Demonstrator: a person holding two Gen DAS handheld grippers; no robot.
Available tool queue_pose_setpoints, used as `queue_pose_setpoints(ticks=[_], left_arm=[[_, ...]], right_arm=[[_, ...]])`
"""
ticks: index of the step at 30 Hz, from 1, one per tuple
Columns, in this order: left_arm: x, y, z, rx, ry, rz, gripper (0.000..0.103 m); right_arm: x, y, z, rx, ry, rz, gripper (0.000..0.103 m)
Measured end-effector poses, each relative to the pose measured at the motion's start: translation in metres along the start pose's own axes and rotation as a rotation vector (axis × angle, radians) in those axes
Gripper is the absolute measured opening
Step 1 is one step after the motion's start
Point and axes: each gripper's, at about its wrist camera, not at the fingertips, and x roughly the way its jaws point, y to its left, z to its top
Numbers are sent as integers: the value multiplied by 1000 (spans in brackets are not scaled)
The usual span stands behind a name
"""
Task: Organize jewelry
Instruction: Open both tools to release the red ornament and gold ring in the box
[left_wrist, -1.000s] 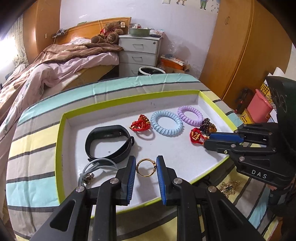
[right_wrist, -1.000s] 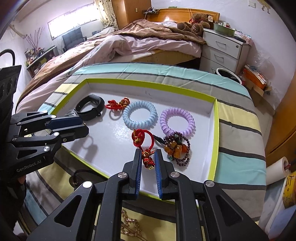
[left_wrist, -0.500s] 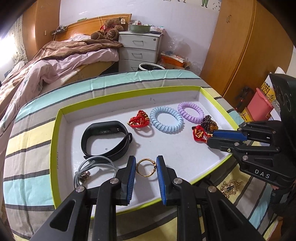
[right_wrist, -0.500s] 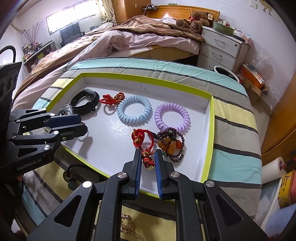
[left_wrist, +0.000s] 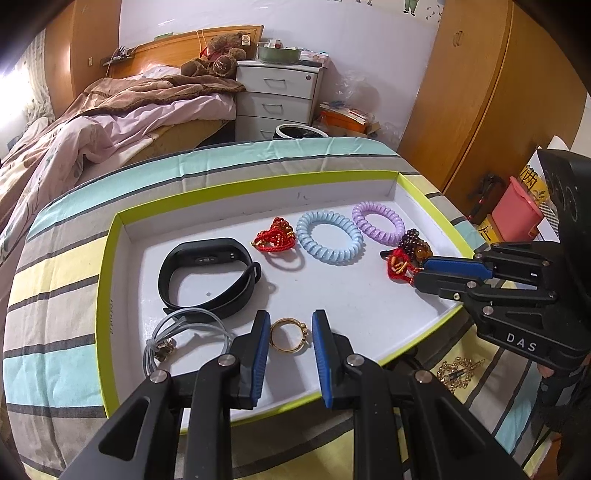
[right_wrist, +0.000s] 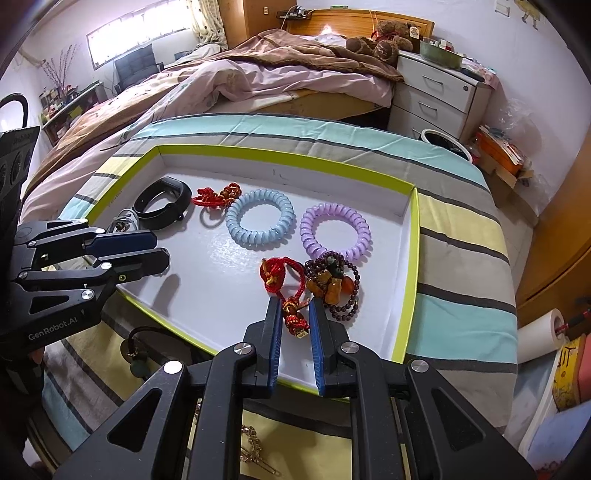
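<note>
Little has changed over the last second: both claws hold the poses they had, and only the far background has drifted slightly in each wrist view. The left claw is at a narrow setting around the gold ring at the near edge of the tray. Its pads appear to bear on the ring, which has kept its place between them while the other items shifted a little. The right claw is narrower and closed on the tassel end of the red cord. The cord's knot trails toward the far side and lies just beside the beads at the tray's right. Inside the tray, a band, a second red knot, a blue coil and a purple coil lie in a row along the far side, well apart from one another. A clear cord sits near left, just beside the ring. A gold chain lies outside the tray on the striped tabletop. Assessment: neither piece has been released, so two placements are pending. The red cord risks snagging the beads if it is set down where it hangs, and the chain is yet to be brought in.
</note>
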Motion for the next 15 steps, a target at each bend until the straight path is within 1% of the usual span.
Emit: queue_pose_setpoints(ticks=[11,13,15], left_arm=[[-1,-3,0,3,0,5,23],[-2,-4,-1,1,-1,7,24],[-4,-5,-1,2,-7,3,32]], right_arm=[[-2,-5,-2,16,-1,-9,21],[-2,-5,-2,21,-3,-7,27],[-5,-6,-2,26,-14,-4,37]])
